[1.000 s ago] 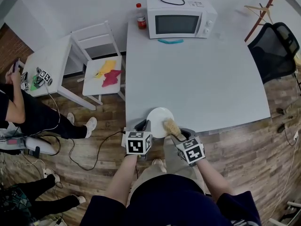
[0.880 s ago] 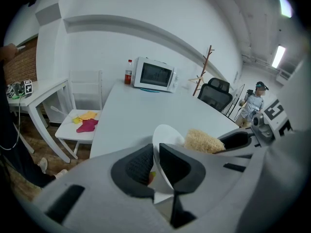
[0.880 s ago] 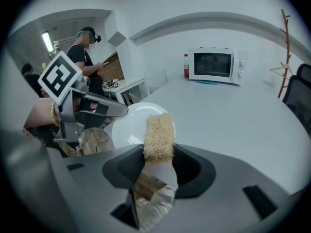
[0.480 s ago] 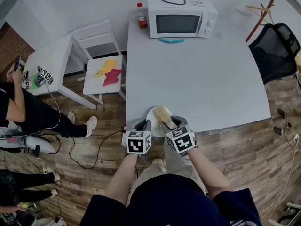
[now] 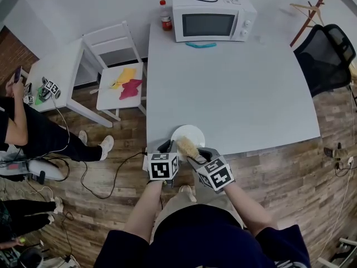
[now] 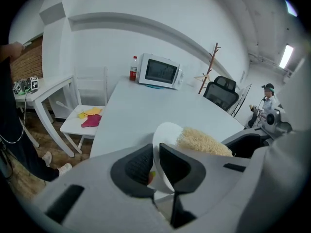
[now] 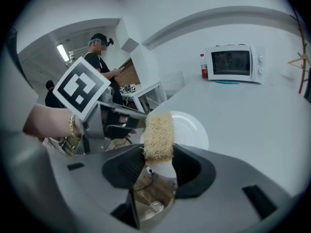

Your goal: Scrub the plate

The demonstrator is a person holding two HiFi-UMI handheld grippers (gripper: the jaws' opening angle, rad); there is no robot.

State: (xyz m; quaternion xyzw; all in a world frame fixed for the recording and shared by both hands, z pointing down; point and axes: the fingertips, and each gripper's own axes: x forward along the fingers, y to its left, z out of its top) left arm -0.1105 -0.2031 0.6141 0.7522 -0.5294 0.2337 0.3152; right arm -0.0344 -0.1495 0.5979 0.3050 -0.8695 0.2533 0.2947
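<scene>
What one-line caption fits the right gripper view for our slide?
Right gripper clamps a straw-coloured scrub brush over the plate, whose rim the left gripper holds at the edge of the table.

plate (image 5: 190, 133): was white
brush (image 5: 186, 146): had straw-yellow bristles
desk (image 5: 234, 82): was pale grey
microwave (image 5: 213, 21): was white
cloths (image 5: 128, 84): were yellow and magenta

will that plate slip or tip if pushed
Likely stiff and glossy, so the plate may slip: the left gripper pinches only its rim. At the table edge, a hard push could tip it.
</scene>
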